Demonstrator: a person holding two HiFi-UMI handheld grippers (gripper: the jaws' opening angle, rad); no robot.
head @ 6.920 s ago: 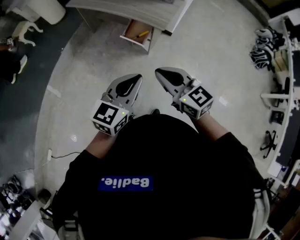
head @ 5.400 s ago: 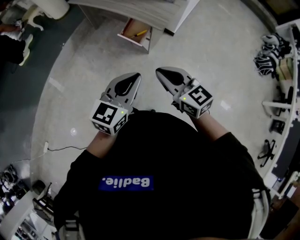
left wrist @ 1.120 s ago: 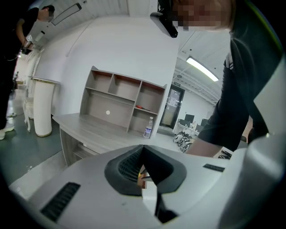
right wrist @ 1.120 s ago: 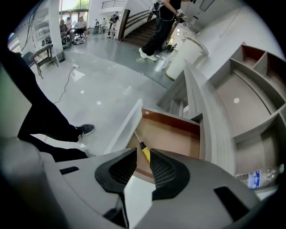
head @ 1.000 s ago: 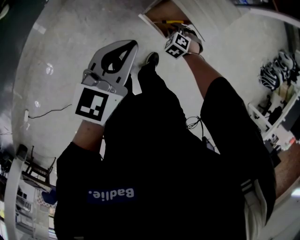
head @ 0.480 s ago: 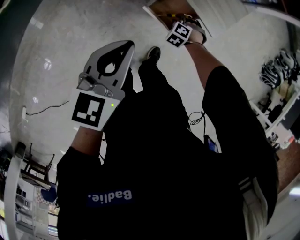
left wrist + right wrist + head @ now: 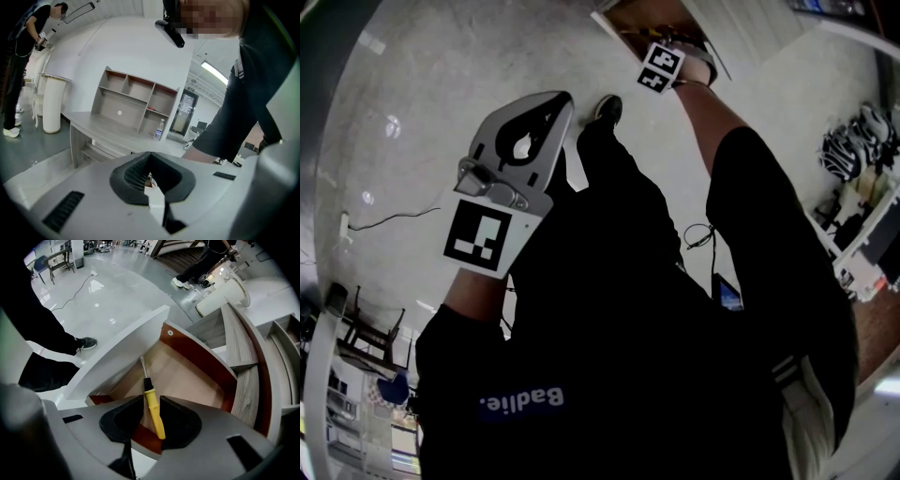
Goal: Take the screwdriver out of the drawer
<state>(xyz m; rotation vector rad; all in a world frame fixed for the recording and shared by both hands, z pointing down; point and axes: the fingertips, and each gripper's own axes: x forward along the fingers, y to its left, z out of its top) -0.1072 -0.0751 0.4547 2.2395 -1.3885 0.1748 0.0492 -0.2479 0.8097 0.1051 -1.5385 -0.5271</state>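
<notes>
In the right gripper view a screwdriver (image 7: 153,411) with a yellow handle and a thin metal shaft lies along the gap between the jaws of my right gripper (image 7: 151,399). Both jaw tips press on the handle, whose near end shows in front of the drawer's front edge. The open wooden drawer (image 7: 197,359) has a pale bottom and a white front panel (image 7: 122,348). In the head view the right gripper (image 7: 651,44) reaches into the drawer (image 7: 623,11) at the top, its marker cube hiding the tool. My left gripper (image 7: 561,98) is held apart above the floor, shut and empty.
The grey desk (image 7: 239,343) that holds the drawer carries open shelves (image 7: 131,98) and a bottle (image 7: 158,130). A white cylinder bin (image 7: 220,291) stands beside it. My own shoe (image 7: 607,108) is close to the drawer front. A cable (image 7: 384,220) lies on the floor at left.
Over the last second the right gripper has pushed further into the drawer and come over the screwdriver, which showed bare there before. The left gripper has hardly moved.
</notes>
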